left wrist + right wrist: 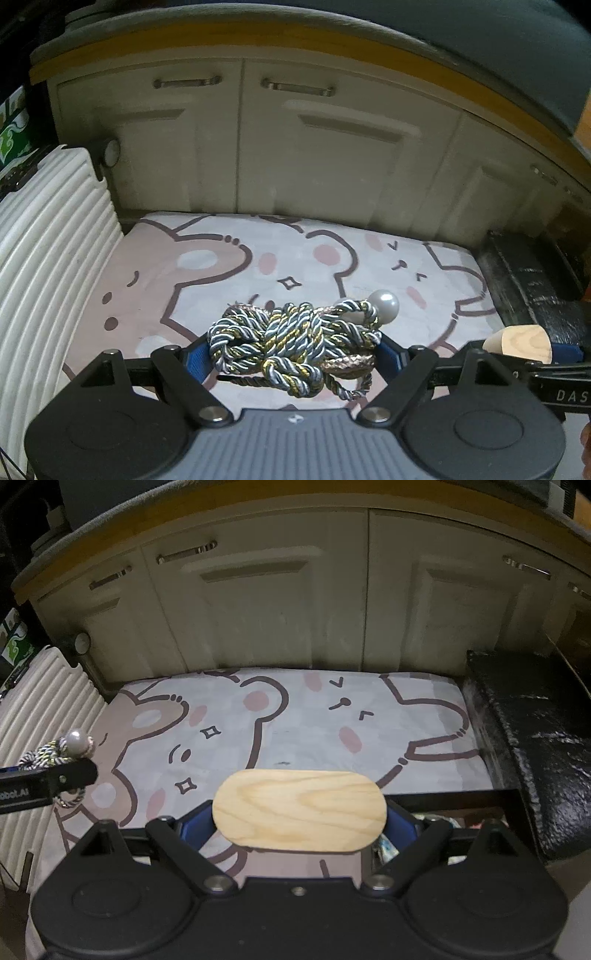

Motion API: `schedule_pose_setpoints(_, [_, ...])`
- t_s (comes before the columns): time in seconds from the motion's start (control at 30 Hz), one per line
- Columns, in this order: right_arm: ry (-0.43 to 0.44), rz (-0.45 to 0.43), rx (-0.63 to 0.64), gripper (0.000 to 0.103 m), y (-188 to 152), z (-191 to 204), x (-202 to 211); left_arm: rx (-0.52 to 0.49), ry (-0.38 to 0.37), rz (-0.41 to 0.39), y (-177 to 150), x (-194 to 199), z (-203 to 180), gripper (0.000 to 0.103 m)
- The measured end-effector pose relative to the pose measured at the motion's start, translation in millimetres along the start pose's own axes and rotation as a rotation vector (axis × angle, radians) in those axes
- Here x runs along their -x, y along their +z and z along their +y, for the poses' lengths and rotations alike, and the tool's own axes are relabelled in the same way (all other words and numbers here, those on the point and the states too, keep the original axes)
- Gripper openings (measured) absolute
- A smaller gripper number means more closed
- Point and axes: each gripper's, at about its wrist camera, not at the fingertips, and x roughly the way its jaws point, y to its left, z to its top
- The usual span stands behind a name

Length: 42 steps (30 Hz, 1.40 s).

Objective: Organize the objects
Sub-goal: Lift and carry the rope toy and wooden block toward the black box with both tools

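Observation:
My left gripper (293, 356) is shut on a bundle of twisted blue, white and gold rope (291, 347) with a large pearl bead (384, 307) at its right end, held above the cartoon bear mat (221, 266). My right gripper (300, 821) is shut on an oval wooden board (300, 809), held flat above the same mat (295, 720). The board's end shows at the right of the left wrist view (521, 345). The rope and bead show at the left of the right wrist view (59, 751), beside the left gripper's finger (48, 779).
Cream cabinet doors (258, 147) with handles stand behind the mat. A white ribbed suitcase (48, 258) lies on the left. A black block (532, 746) borders the mat on the right, with a dark tray holding small items (443, 823) in front of it.

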Motion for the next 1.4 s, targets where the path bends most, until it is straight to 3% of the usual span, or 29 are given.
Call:
schedule_pose_setpoints(0.53, [0.021,-0.049,-0.049,0.094,-15,-34,42,-0.064,-0.084,-0.022,-9,20,-55,0.085])
schedule_pose_setpoints(0.87, [-0.023,-0.064,-0.131,0.094,-21,-82,49,-0.098,-0.164,0.003,-8,9,-94,0.084])
schedule_pose_setpoints(1.4, [-0.081,-0.072,-0.284,0.094,-32,-158,47,-0.236,-0.271,0.033,-23,-5,-158,0.084])
